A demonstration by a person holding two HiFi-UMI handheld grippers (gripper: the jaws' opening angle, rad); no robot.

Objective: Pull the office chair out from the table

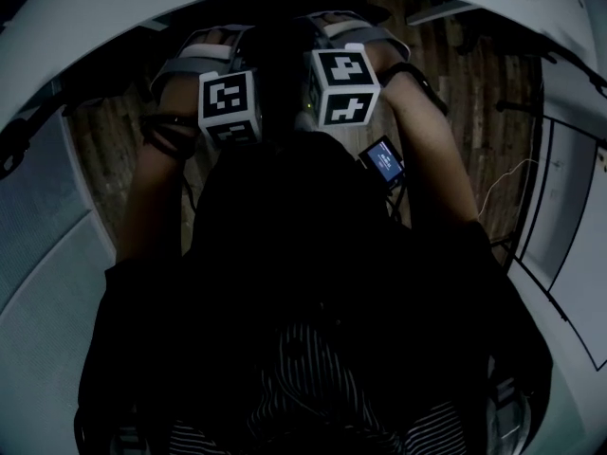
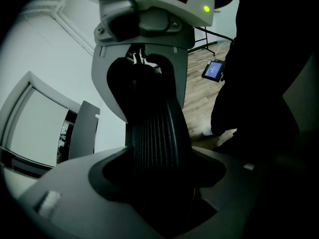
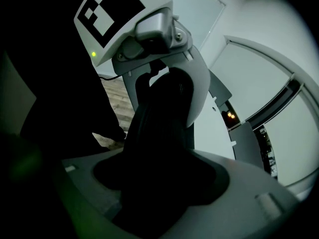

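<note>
The office chair's black mesh back (image 2: pixel 154 138) runs up between the jaws in the left gripper view. In the right gripper view its dark top rim (image 3: pixel 159 133) fills the gap. My left gripper (image 2: pixel 159 183) is shut on that rim, and my right gripper (image 3: pixel 159 193) clamps it a little further along. Each gripper view shows the other gripper on the same rim: the right one (image 2: pixel 144 78) and the left one (image 3: pixel 167 83). In the head view both grippers, left (image 1: pixel 211 50) and right (image 1: pixel 356 36), sit side by side on the dark chair back (image 1: pixel 280 69). No table is clearly in view.
A small device with a lit blue screen (image 1: pixel 384 159) hangs by my right forearm. Wooden floor (image 1: pixel 484 93) lies beyond the chair. White walls with framed panels (image 2: pixel 40 118) and a dark stand with legs (image 2: pixel 212 39) are at the sides. Dark clothing fills the lower head view.
</note>
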